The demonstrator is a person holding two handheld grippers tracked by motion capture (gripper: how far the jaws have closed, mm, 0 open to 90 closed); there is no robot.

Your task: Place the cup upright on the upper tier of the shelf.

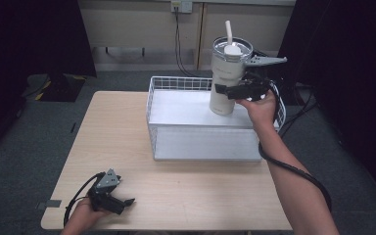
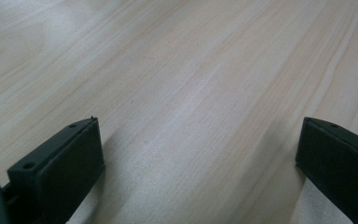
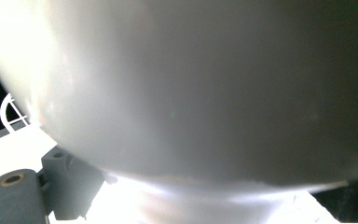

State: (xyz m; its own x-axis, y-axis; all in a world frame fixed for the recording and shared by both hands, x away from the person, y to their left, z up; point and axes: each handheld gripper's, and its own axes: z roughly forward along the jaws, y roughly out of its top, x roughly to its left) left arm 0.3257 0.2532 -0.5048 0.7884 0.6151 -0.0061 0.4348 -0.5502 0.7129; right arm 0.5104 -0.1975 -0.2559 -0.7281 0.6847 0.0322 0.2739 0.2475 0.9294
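Our right gripper (image 1: 223,90) clamps the cream tumbler (image 1: 226,78) — upright, straw (image 1: 228,32) through its lid — over the white wire basket (image 1: 176,83), base at its floor. Our left gripper (image 1: 123,201) rests gaping on the table (image 1: 186,191).

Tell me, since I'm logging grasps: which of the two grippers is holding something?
The right gripper, clamped on the cream tumbler over the wire basket; the left gripper rests open.
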